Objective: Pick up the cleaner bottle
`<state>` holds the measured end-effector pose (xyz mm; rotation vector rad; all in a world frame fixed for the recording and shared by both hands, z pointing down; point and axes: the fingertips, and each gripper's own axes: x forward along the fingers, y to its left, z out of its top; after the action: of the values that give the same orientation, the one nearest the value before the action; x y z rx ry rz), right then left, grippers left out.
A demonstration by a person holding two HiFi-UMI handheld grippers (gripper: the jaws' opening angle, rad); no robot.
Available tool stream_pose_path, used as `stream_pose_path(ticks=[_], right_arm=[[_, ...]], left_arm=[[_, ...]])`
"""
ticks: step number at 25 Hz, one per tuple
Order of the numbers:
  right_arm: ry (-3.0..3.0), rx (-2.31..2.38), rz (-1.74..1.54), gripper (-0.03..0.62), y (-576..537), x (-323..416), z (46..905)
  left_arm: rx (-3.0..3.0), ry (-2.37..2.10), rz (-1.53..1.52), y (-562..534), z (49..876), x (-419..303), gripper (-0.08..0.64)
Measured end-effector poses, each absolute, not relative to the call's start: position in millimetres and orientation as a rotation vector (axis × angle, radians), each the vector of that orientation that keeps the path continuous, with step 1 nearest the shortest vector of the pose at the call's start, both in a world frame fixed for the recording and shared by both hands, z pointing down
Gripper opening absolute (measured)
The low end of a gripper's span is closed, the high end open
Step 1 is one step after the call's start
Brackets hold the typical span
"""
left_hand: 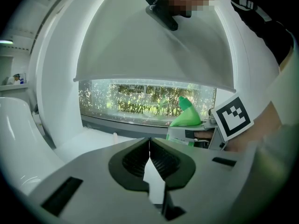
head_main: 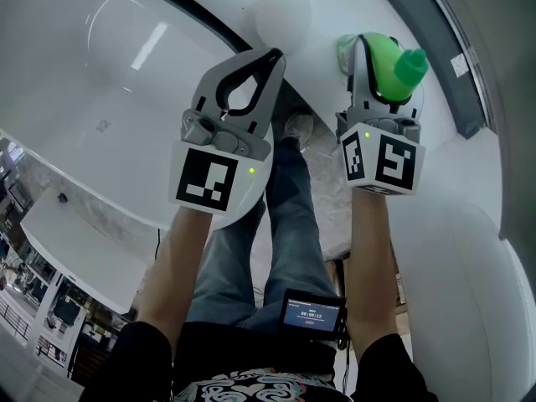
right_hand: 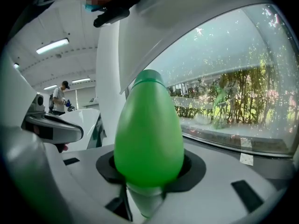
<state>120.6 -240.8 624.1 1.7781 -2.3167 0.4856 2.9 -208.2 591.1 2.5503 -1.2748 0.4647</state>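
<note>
The cleaner bottle (head_main: pixel 394 67), clear with a green conical cap, sits between the jaws of my right gripper (head_main: pixel 378 57), which is shut on it and holds it off any surface. In the right gripper view the green cap (right_hand: pixel 148 129) fills the middle, with the dark pads (right_hand: pixel 194 164) pressed against its sides. From the left gripper view the bottle (left_hand: pixel 185 115) shows at the right, beside the right gripper's marker cube (left_hand: pixel 232 118). My left gripper (head_main: pixel 276 55) hangs to the left of the bottle, jaws shut together with nothing between them (left_hand: pixel 149 143).
A white curved shell (head_main: pixel 109 74) spans the left and a white rounded body (head_main: pixel 469 275) the right. A white ball (head_main: pixel 282 11) sits at the top. Jeans legs (head_main: pixel 289 216) and a small screen device (head_main: pixel 312 314) are below. A window with greenery (left_hand: pixel 140 99) lies ahead.
</note>
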Motion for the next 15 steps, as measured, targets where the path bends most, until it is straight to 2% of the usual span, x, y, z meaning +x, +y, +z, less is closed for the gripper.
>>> stream_pose_path(ticks=[15], right_arm=[[-2.401, 1.792, 0.507, 0.199, -225.0, 108.9, 563.5]], left_arm=[[2.570, -1.311, 0.424, -193.0, 548.6, -8.5, 0.017]])
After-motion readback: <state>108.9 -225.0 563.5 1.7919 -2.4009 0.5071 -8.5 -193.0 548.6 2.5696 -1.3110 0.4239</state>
